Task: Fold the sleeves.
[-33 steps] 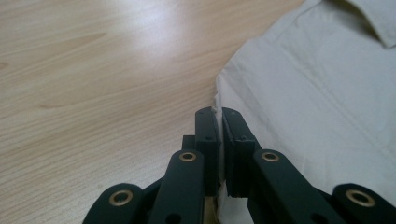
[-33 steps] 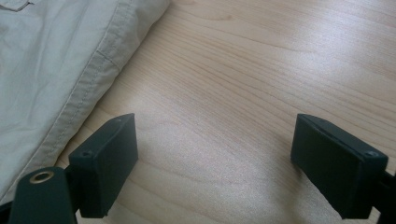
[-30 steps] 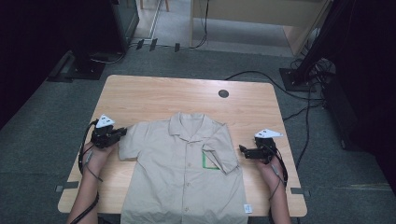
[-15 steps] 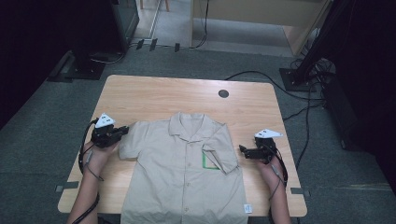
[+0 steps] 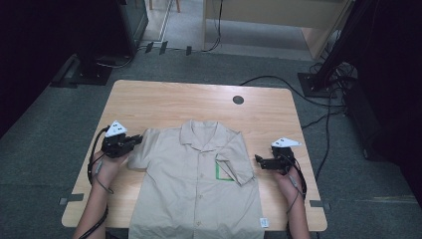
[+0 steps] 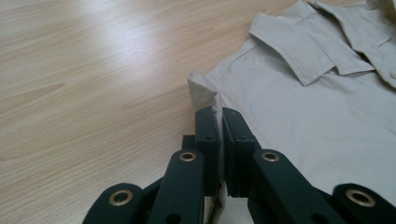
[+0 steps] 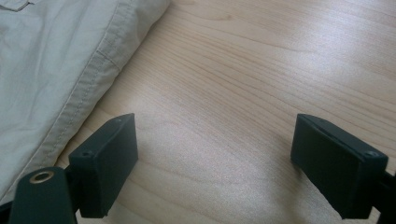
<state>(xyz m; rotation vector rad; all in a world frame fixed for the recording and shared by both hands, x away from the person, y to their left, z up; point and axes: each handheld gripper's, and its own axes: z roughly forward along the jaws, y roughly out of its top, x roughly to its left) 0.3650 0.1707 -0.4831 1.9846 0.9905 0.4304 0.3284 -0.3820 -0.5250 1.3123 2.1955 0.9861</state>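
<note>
The shirt (image 5: 196,184) lies flat on the table (image 5: 164,102), collar toward the far edge and hem over the near edge. My left hand-held gripper (image 5: 130,143) sits at its left sleeve, near the table's left edge. My right hand-held gripper (image 5: 259,160) rests just right of the folded-in right sleeve (toward the right edge).

Beige short-sleeved shirt (image 5: 194,184), lying flat and buttoned, collar toward the far edge of the tabletop, hem at the near edge. Right sleeve folded inward across the chest, over a green-outlined pocket; left sleeve spread outward.
</note>
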